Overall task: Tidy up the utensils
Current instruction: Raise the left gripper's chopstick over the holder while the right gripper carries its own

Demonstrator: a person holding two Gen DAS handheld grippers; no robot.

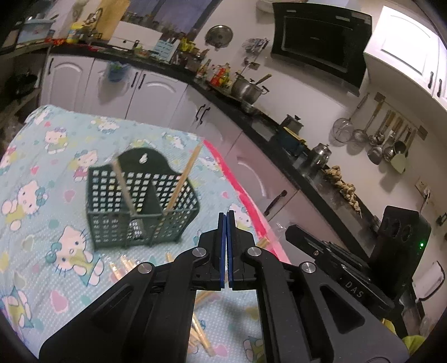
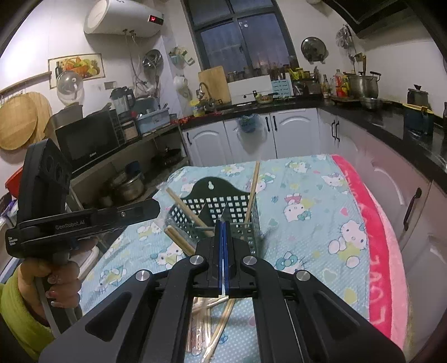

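Two chopsticks (image 1: 181,178) beyond shut tool (image 1: 226,216)

cloth (image 2: 321,195) with cat print, pink edge, over the counter | water heater (image 2: 117,19) high on wall | microwave (image 2: 86,139) on left shelf | window (image 2: 240,36) dark | steel pot (image 1: 247,88) on black worktop | ladles (image 1: 382,136) hanging at right | range hood (image 1: 321,42) above

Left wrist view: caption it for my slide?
Shut left gripper above loose chopsticks; two already stand in green basket.
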